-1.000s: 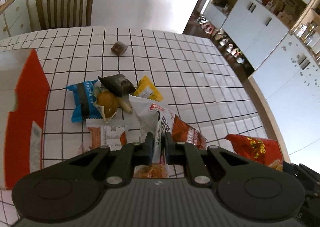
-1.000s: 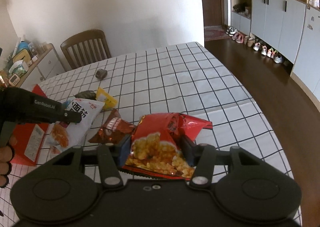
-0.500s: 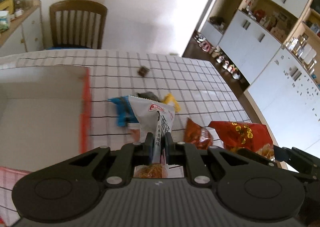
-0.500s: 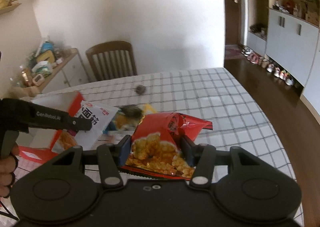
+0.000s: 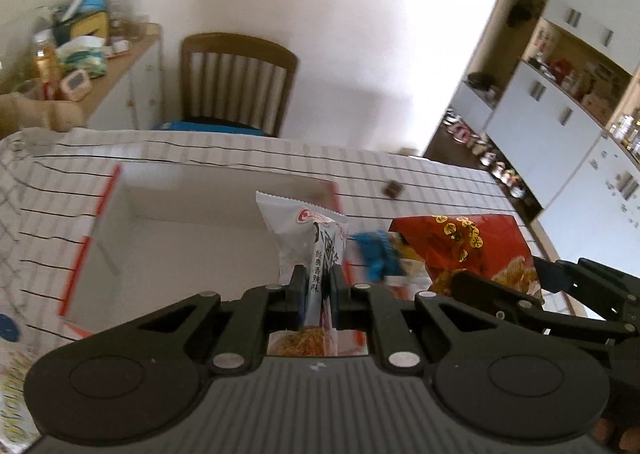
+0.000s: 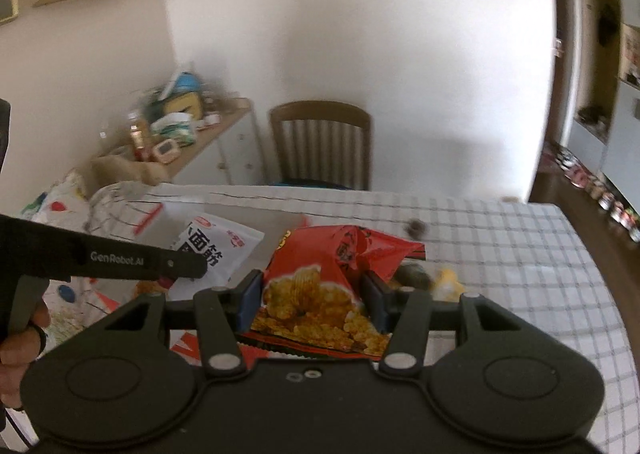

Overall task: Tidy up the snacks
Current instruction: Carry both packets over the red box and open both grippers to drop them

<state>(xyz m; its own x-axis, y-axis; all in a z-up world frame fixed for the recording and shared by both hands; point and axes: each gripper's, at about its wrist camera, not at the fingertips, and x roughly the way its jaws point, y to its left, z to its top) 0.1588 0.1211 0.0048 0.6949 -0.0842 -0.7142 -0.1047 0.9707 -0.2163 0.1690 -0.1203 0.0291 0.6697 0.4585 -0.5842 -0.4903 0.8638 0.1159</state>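
My left gripper [image 5: 316,286] is shut on a white snack packet [image 5: 308,238] with black lettering, held upright over the open orange-edged white box [image 5: 192,222]. In the right wrist view that packet [image 6: 216,250] hangs from the left gripper's dark finger [image 6: 176,266] above the box [image 6: 248,214]. My right gripper [image 6: 312,294] is shut on a red chip bag [image 6: 320,278], its pads pressing both sides. The red bag [image 5: 464,250] sits just right of the white packet in the left wrist view.
A blue packet [image 5: 376,254], a yellow packet [image 6: 446,280] and a dark one [image 6: 412,274] lie on the checked tablecloth [image 6: 500,254]. A small dark snack [image 5: 393,188] lies farther back. A wooden chair [image 5: 236,86] and a cluttered sideboard [image 6: 192,134] stand beyond.
Both grippers rose and swung left with their packets. The white packet now hangs over the open box, which fills the left wrist view; the red bag came alongside it.
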